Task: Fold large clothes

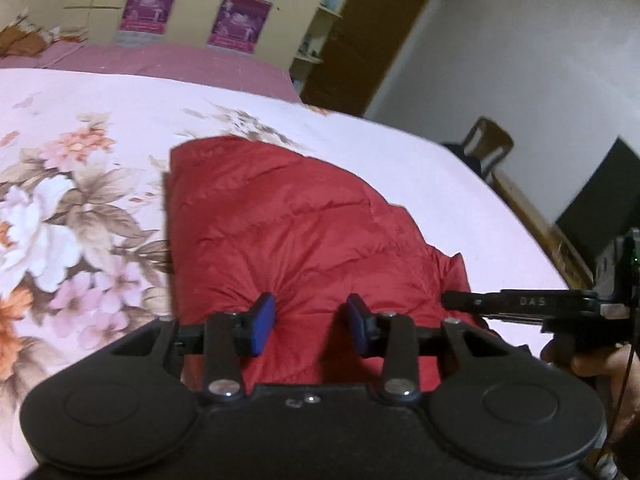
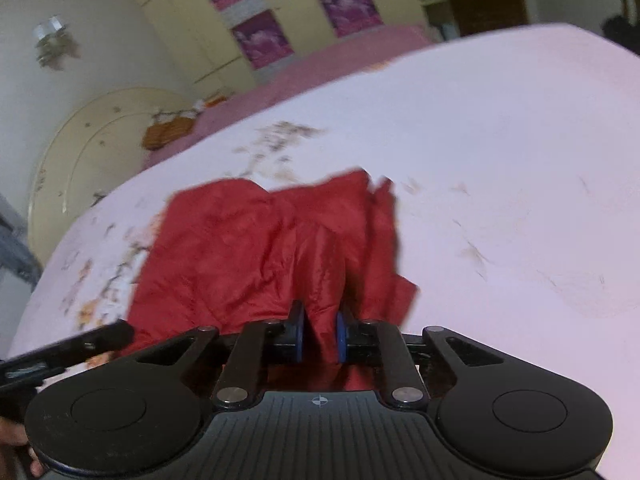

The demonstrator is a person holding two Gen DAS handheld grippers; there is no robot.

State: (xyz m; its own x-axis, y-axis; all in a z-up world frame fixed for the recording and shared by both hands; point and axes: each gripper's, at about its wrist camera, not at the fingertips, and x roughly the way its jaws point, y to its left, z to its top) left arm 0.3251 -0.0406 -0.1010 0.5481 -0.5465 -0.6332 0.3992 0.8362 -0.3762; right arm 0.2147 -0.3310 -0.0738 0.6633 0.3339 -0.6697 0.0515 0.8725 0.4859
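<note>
With my right gripper (image 2: 320, 338) clamped on a pleat of the red jacket (image 1: 288, 232) near the bed's (image 1: 400, 152) near edge and my left gripper (image 1: 310, 322) jaws apart over it, I'd pinch both layers before lifting evenly.

Ahead: the red jacket (image 1: 288, 232) lies bunched on the bed (image 1: 400, 160), a soft hump in front of both my grippers.
Right side: bare bedspread, wide open.
Left side: flowered bedspread, free.
Between my hands: my right gripper (image 1: 452, 300) reaches in close beside my left gripper (image 1: 310, 322).
Far edge: wardrobe (image 2: 280, 20), seemingly well back.
</note>
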